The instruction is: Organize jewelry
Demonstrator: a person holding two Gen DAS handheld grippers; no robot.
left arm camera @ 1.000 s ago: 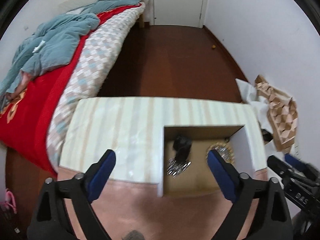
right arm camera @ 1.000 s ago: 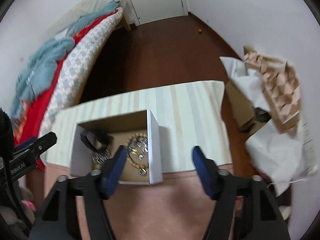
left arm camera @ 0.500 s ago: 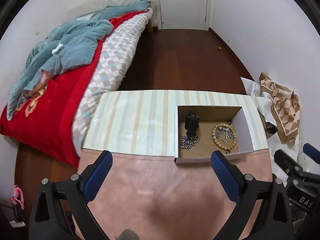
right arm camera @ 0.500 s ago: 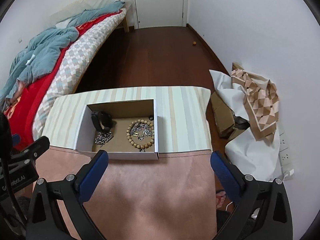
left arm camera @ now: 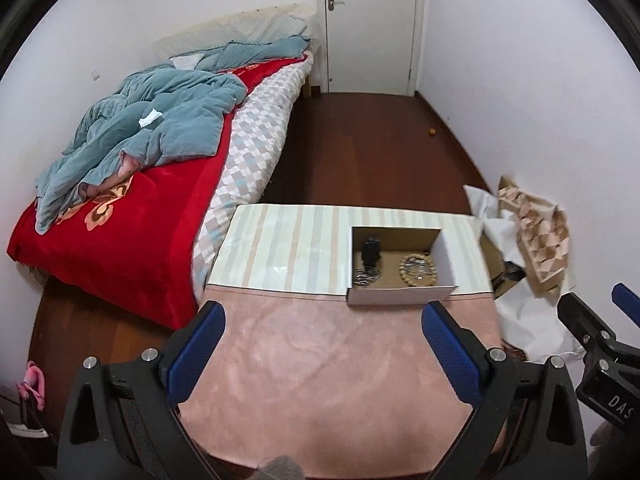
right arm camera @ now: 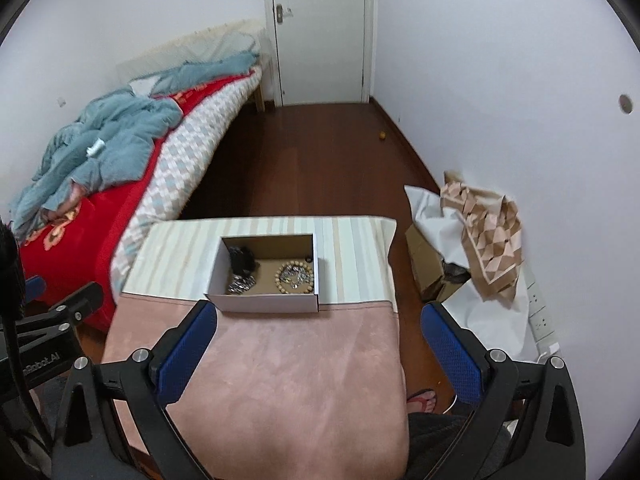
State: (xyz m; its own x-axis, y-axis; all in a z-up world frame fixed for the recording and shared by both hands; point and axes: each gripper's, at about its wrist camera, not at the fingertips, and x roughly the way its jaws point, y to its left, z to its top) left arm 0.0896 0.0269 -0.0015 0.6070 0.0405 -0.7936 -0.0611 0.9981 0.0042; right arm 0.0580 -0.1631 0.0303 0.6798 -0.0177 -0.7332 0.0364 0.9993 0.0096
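An open white cardboard box point(left arm camera: 400, 301) point(right arm camera: 264, 303) sits on the table where the pink cloth meets the striped cloth. Inside lie a wooden bead bracelet point(left arm camera: 418, 267) point(right arm camera: 295, 277), a silver chain point(left arm camera: 365, 278) point(right arm camera: 241, 283) and a black item point(left arm camera: 371, 249) point(right arm camera: 241, 259). My left gripper point(left arm camera: 323, 354) is open and empty, held back above the pink cloth, well short of the box. My right gripper point(right arm camera: 318, 354) is open and empty too, also back from the box.
The table point(left arm camera: 320, 380) carries a pink cloth in front and a striped cloth point(left arm camera: 288, 248) behind. A bed with red cover point(left arm camera: 120, 220) and blue quilt is at left. Crumpled paper and cardboard point(right arm camera: 480, 240) lie on the floor at right. A door point(right arm camera: 320, 32) is at the far end.
Both grippers have pulled back and up from the box; the view has widened to show the whole room. The jewelry stays in the box. The right gripper's jaws have opened wider.
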